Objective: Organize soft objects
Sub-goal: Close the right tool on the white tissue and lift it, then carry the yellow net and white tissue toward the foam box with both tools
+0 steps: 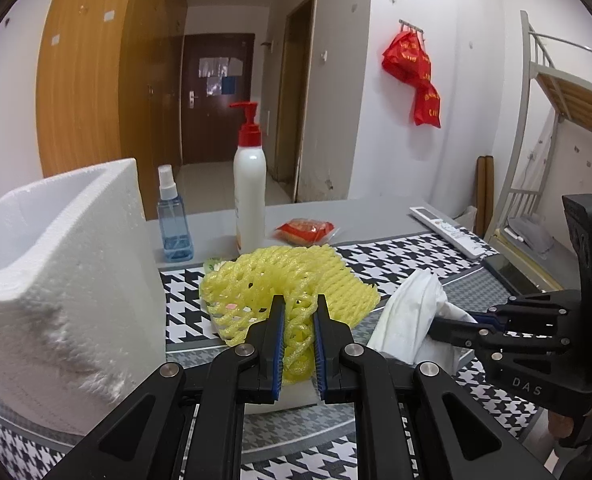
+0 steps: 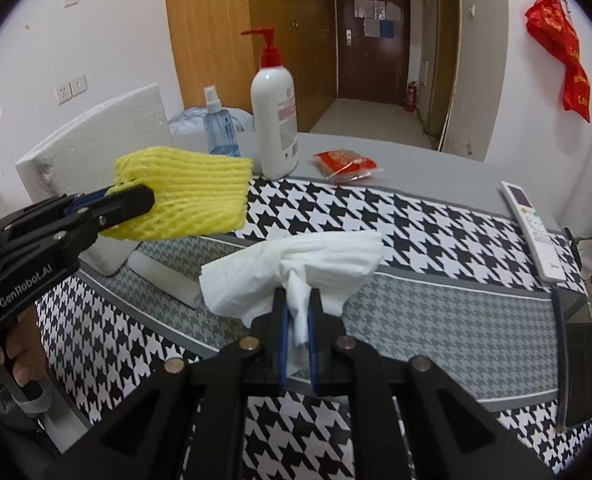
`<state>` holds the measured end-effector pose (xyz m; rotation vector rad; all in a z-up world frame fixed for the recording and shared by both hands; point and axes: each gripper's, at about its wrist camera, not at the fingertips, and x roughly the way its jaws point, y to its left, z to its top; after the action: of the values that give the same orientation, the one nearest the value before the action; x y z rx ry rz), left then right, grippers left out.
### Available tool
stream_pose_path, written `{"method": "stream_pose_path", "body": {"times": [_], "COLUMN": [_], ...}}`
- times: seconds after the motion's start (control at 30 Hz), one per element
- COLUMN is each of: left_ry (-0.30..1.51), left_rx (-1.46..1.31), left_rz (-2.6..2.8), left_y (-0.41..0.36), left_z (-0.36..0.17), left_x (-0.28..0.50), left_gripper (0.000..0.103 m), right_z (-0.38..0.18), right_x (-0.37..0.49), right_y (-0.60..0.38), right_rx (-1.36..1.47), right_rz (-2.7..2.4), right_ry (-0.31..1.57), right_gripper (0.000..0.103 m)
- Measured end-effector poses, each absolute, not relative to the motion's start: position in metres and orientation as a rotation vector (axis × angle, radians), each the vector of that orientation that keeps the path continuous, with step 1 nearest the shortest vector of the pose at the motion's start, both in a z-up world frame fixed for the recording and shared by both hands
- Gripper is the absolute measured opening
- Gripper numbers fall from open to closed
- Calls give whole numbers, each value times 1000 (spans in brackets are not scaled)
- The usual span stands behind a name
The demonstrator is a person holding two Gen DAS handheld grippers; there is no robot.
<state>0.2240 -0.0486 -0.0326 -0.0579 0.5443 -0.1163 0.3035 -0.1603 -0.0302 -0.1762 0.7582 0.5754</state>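
Foam netting (image 1: pixel 280 292), yellow and springy, is pinched at its near edge between the closed left tongs (image 1: pixel 299 312) and hangs clear of the desk (image 2: pixel 436 312); its long axis runs away from the jaws toward the bottles. White tissue (image 2: pixel 296 256), bunched, is clamped at a twisted tail by the right tongs (image 2: pixel 296 304), also closed, with its bulk fanning left and right across the jaws.

Likely destination, as a guess, is the white foam box (image 1: pixel 56 272), which stands just left of the netting, so the left hand is the nearer of the 2. The tissue would have to pass the netting to get there.

Farther back stand a blue spray bottle (image 1: pixel 174 220) and a red-capped pump bottle (image 1: pixel 250 184), both upright; a red packet (image 1: pixel 306 230) and a remote (image 2: pixel 532 232) lie well apart.
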Motion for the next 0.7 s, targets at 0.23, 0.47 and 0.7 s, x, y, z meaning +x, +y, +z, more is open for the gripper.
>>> {"method": "stream_pose_path", "body": {"times": [0.23, 0.47, 0.7], "left_ry": [536, 500, 485], "left_rx": [-53, -23, -3], "left_rz": [-116, -117, -116], "left_y": [-50, -52, -50], "left_z": [-21, -9, -4], "left_x": [211, 198, 190], "left_gripper": [13, 13, 13], "right_z": [-18, -7, -2], "right_x": [292, 277, 267], "right_y": [-168, -175, -177], "right_rx": [-153, -126, -105], "right_rz": [579, 577, 571], "right_ry": [712, 663, 634], "right_gripper": [11, 11, 11]}}
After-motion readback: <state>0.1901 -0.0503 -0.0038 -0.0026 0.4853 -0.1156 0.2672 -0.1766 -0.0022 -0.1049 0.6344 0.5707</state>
